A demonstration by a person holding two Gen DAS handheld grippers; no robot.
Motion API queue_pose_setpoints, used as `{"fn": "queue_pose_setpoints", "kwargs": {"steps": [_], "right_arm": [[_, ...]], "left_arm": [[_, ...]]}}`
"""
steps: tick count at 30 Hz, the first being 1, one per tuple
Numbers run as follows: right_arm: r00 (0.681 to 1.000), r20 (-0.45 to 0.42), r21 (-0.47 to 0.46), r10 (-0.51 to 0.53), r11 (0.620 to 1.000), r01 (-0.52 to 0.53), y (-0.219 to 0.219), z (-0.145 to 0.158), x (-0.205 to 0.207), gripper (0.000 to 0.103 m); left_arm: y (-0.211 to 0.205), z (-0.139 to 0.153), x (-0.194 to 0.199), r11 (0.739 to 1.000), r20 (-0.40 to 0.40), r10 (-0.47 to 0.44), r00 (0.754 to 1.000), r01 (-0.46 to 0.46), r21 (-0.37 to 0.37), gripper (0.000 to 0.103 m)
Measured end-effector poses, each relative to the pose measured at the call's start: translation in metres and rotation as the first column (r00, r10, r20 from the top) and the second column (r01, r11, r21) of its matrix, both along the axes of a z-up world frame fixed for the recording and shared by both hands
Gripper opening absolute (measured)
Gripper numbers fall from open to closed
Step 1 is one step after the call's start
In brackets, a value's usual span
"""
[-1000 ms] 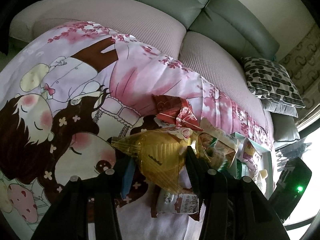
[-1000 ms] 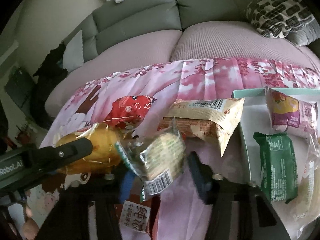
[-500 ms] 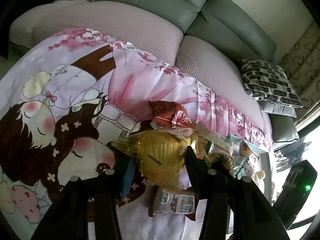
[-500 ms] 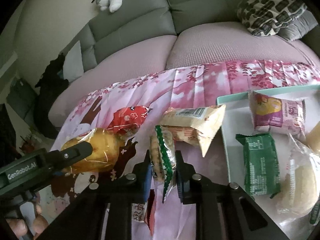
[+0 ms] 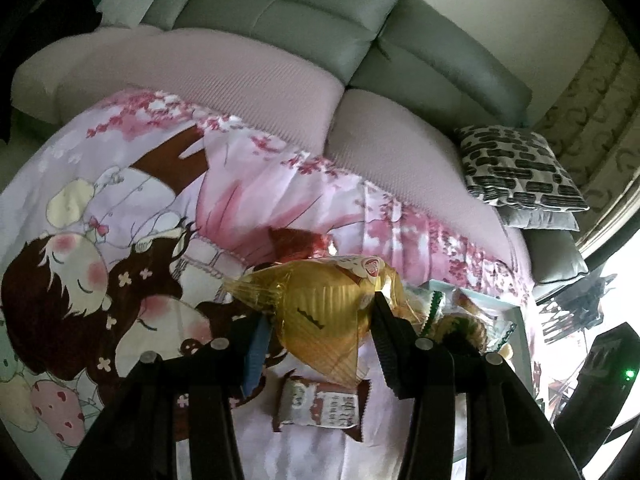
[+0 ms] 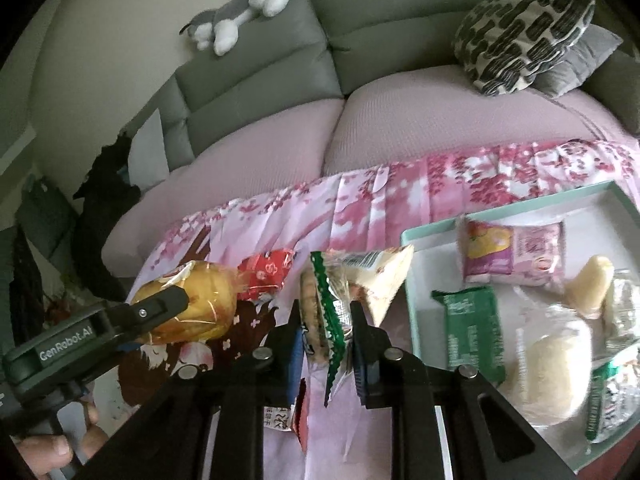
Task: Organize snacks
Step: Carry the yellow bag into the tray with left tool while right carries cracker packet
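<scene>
My left gripper is shut on a yellow cake in a clear golden wrapper, held above the cartoon-printed pink cloth. The same cake shows at the left of the right wrist view. My right gripper is shut on a green-edged clear packet of biscuits, standing on edge between the pads. A white tray with a mint rim lies to the right, holding several wrapped snacks. On the cloth lie a red packet, a cream packet and a brown-and-white packet.
A sofa with pink seat covers and grey backrests runs behind the cloth. A black-and-white patterned cushion sits at its right end, a plush toy on the backrest. A person's hand grips the left tool.
My right gripper closed on the biscuit packet, which turned on edge, then lifted it. Both grippers have risen with their snacks; more of the tray has come into the right wrist view.
</scene>
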State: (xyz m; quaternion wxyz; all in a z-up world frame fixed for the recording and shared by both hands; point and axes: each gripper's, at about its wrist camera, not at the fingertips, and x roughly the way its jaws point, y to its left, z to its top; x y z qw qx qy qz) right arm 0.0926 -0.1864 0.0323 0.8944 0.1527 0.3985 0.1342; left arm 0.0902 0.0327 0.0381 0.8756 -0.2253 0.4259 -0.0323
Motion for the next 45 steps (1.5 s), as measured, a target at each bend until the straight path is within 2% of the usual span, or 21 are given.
{"fn": "queue_pose_setpoints", "kwargs": {"steps": [10, 19, 25, 33, 40, 45], "right_arm": [[0.989, 0.071, -0.007, -0.130, 0.991, 0.130, -0.056, 0.034, -0.016, 0.022], [0.942, 0.055, -0.011, -0.330, 0.944, 0.331, -0.140, 0.036, -0.028, 0.022], [0.908, 0.026, -0.010, -0.419, 0.908, 0.419, -0.180, 0.028, -0.033, 0.022], [0.861, -0.025, -0.034, -0.509, 0.861, 0.508, -0.219, 0.006, -0.033, 0.022], [0.838, -0.045, -0.059, -0.544, 0.839, 0.541, -0.236, -0.004, -0.032, 0.022], [0.837, -0.055, -0.078, -0.544, 0.838, 0.540, -0.238, -0.007, -0.030, 0.022]], "left_arm": [[-0.047, 0.030, -0.003, 0.994, 0.112, -0.108, 0.988, 0.107, 0.013, 0.049], [-0.119, 0.039, -0.003, 0.960, 0.140, -0.277, 0.951, 0.269, 0.074, 0.049], [-0.168, 0.034, 0.007, 0.925, 0.120, -0.370, 0.921, 0.353, 0.141, 0.049], [-0.228, 0.018, 0.035, 0.875, 0.063, -0.471, 0.880, 0.457, 0.163, 0.049], [-0.270, 0.000, 0.048, 0.833, 0.003, -0.531, 0.848, 0.521, 0.185, 0.049], [-0.281, -0.006, 0.047, 0.823, -0.021, -0.539, 0.842, 0.533, 0.196, 0.050]]}}
